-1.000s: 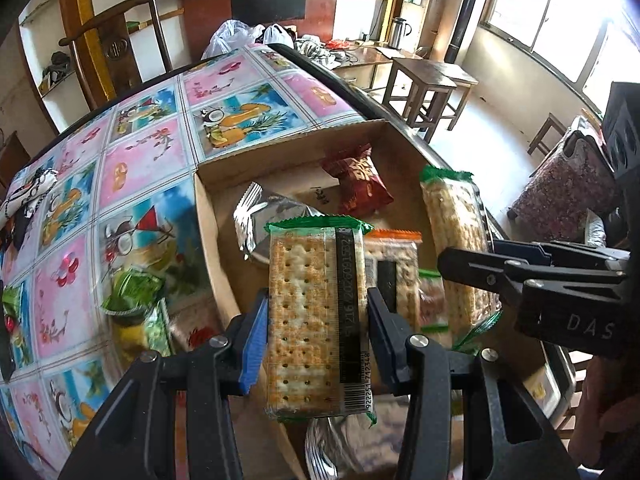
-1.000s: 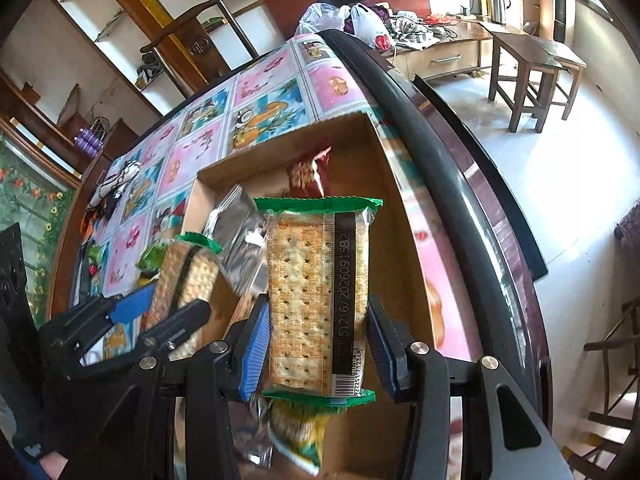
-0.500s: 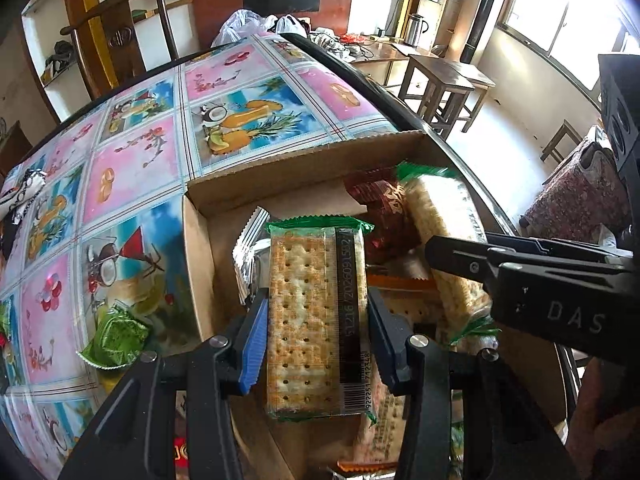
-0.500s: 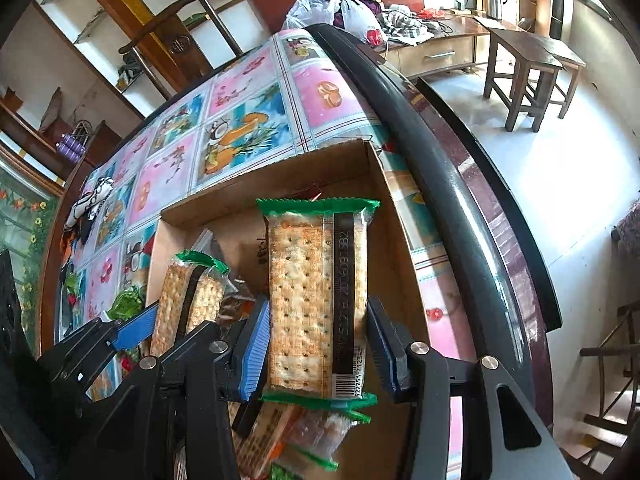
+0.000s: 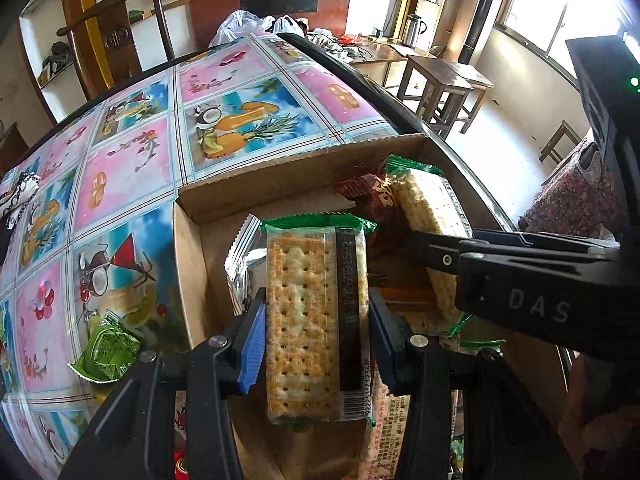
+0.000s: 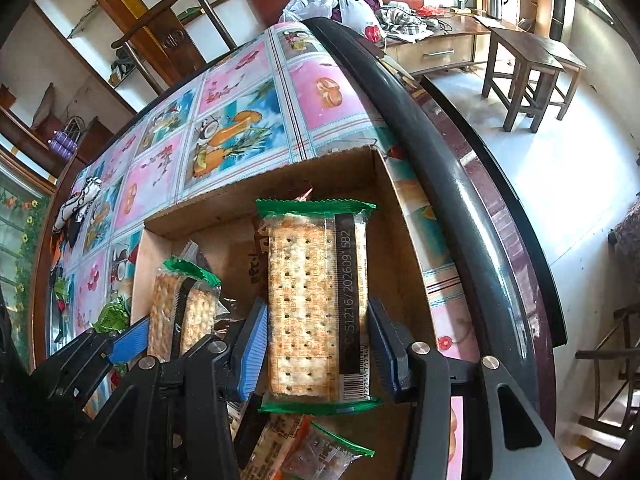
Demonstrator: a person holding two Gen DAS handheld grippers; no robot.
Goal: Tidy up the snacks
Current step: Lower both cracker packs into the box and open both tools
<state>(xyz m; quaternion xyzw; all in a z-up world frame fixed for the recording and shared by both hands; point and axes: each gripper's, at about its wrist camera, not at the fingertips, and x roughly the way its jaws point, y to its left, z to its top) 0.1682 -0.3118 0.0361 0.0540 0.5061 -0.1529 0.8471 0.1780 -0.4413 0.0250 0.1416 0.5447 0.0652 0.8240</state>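
You're mid-placement: both grippers w/ a cracker pack each, poised above the cardboard box (image 5: 280, 176) on the table (image 5: 132, 168).

Left gripper (image 5: 316, 338): fingers clamped on the sides of a cracker pack (image 5: 316, 320), over the box's left half. Right gripper (image 6: 316, 340): fingers clamped on a second cracker pack (image 6: 316, 300), over the right half, near the right wall.

Next, I'd judge: lower each pack to a bare bit of box floor, then let go. Mind the red packet (image 5: 372, 208) and silver packet (image 5: 248, 264) underneath.

Count: 2 packs held; in the box at least 1 red, 1 silver, plus a few more packs at the near end, too cut off to count. 1 green packet (image 5: 108, 350) lies outside on the table.
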